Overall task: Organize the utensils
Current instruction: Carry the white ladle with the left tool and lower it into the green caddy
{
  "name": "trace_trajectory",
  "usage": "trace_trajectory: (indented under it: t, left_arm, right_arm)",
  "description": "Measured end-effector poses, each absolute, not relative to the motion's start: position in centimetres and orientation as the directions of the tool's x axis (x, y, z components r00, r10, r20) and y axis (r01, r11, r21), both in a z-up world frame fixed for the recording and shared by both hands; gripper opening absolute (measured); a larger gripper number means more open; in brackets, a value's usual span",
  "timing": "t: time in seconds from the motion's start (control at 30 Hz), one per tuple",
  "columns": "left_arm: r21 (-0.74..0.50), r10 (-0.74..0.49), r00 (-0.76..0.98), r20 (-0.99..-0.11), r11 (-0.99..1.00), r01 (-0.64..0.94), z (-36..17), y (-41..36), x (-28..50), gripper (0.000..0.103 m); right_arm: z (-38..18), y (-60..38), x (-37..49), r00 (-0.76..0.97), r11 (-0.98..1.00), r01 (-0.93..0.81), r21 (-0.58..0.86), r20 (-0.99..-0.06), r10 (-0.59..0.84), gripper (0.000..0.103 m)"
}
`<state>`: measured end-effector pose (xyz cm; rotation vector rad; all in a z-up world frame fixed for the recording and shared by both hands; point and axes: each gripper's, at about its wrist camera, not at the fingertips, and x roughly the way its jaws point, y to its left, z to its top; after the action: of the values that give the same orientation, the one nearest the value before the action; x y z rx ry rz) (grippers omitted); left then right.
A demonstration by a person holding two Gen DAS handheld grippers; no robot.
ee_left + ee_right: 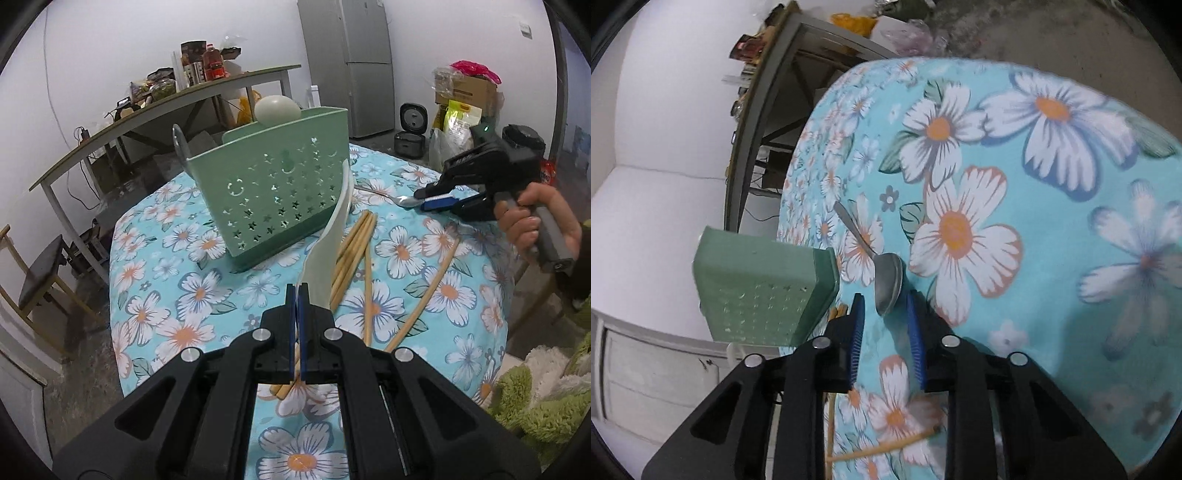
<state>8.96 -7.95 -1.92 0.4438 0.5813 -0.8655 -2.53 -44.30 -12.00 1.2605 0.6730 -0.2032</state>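
A green perforated utensil holder [275, 197] stands on the floral table; it also shows in the right wrist view [757, 291]. A pale ladle bowl [277, 108] and a metal handle [181, 142] stick out of it. My left gripper [298, 291] is shut on the flat end of a white rice paddle [334, 229], held above the table beside the holder. My right gripper [884, 306] is open, its blue pads [914, 328] either side of the bowl of a metal spoon [886, 282] lying on the cloth. Several wooden chopsticks [356, 243] lie loose on the table.
The round table with the floral cloth [177, 236] drops off at its edges. A long side table [147, 110] with bottles stands behind, a fridge [354, 62] and boxes [469, 96] at the back right, a wooden chair [40, 273] at the left.
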Motion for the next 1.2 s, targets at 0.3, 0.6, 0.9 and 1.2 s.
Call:
trace_trajectory:
  t: [0.3,0.6,0.9,1.2]
  left_arm:
    - [0.112,-0.605,0.527,-0.597,0.588,0.801,-0.1,-6.9,8.7,0.001]
    - [0.129,-0.609,0.581,-0.540,0.622,0.772,5.3,-4.3,10.4,0.001]
    - [0.472,-0.427,0.721,-0.546,0.555,0.685,9.2,-5.2,13.6,0.001]
    - [0.865,-0.293,0.851,-0.436,0.126,0.486,7.9,-8.7,14.2,0.001]
  right_arm:
    - [-12.5,-44.5,-1.7,0.806,0.314,0.503,0.805,-0.569,0.165,0.004]
    - [-7.6,-43.7,-3.2,0.770,0.558,0.533,0.636,-0.638,-0.008,0.004]
    - [-6.3,-43.2,-3.9,0.763,0.625,0.527,0.576,-0.644,-0.050,0.004]
    - [-6.7,-43.2,-4.3,0.768,0.621,0.523,0.584,-0.639,-0.046,0.004]
